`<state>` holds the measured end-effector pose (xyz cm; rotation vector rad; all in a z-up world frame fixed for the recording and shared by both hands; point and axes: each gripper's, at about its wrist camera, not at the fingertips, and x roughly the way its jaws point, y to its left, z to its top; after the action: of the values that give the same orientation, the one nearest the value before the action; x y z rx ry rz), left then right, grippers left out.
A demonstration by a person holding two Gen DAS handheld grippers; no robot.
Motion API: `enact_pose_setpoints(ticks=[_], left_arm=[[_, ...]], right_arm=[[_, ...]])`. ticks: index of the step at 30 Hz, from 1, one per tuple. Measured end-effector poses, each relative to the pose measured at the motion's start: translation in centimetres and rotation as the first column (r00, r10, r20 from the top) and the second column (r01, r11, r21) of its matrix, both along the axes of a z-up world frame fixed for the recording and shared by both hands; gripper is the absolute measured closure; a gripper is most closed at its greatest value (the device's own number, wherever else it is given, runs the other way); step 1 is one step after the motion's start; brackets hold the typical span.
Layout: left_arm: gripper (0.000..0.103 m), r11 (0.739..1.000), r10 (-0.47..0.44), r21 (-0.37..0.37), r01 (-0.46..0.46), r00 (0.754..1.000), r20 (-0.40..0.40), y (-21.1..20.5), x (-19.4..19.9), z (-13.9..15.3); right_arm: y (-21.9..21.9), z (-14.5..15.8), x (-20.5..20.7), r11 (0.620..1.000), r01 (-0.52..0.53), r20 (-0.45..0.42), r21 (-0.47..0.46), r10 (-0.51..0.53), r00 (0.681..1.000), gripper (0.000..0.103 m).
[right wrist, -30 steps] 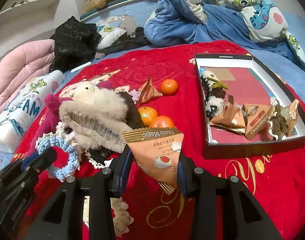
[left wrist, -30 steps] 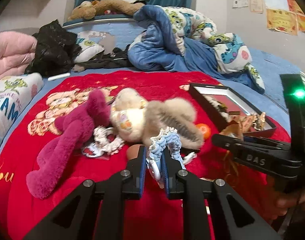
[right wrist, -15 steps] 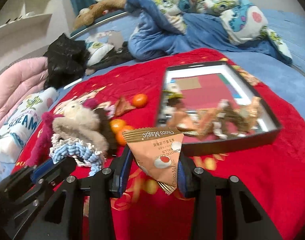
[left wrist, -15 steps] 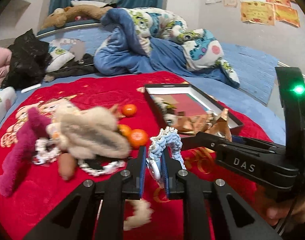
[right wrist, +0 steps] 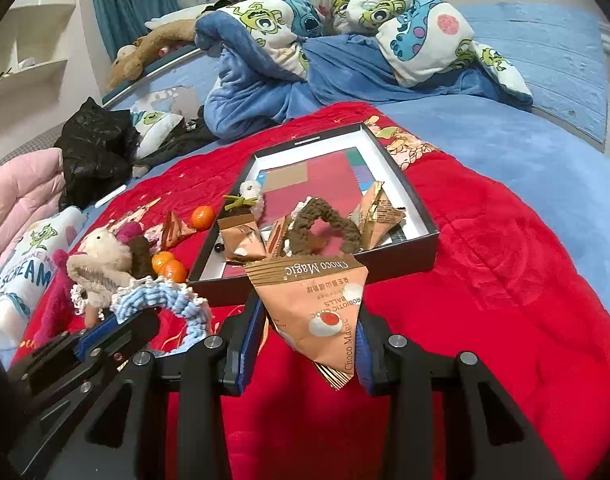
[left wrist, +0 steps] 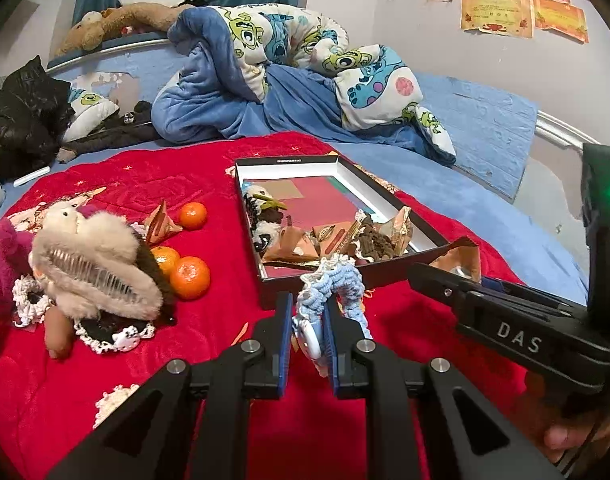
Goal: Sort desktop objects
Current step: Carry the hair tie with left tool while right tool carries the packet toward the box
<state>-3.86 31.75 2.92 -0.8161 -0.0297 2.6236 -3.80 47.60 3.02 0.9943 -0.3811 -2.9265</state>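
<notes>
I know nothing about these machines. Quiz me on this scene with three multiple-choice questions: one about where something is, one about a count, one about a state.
1. Where does the brown crochet ring lie?
A. inside the black box
B. on the pink quilt
C. under the plush toy

2. How many oranges lie on the red blanket?
A. one
B. three
C. five

3. What does the right tool hold?
A. nothing
B. an orange
C. a snack packet

Answers:
1 A: the brown crochet ring rests within the black box.
2 B: one orange lies apart, two touch.
3 C: the right tool is shut on the snack packet.
</notes>
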Motion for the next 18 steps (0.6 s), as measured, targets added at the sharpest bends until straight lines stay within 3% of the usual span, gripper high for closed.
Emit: enact_pose_setpoints(ticks=[18], left_arm=[[0.088,1.000,-0.001,-0.029,0.001,1.000,0.005,2.2,-5.0,1.5]], right_arm=[[1.3,-0.2,-5.2,0.999,0.023,-0.006,-0.048,-0.023,1.000,0.064]])
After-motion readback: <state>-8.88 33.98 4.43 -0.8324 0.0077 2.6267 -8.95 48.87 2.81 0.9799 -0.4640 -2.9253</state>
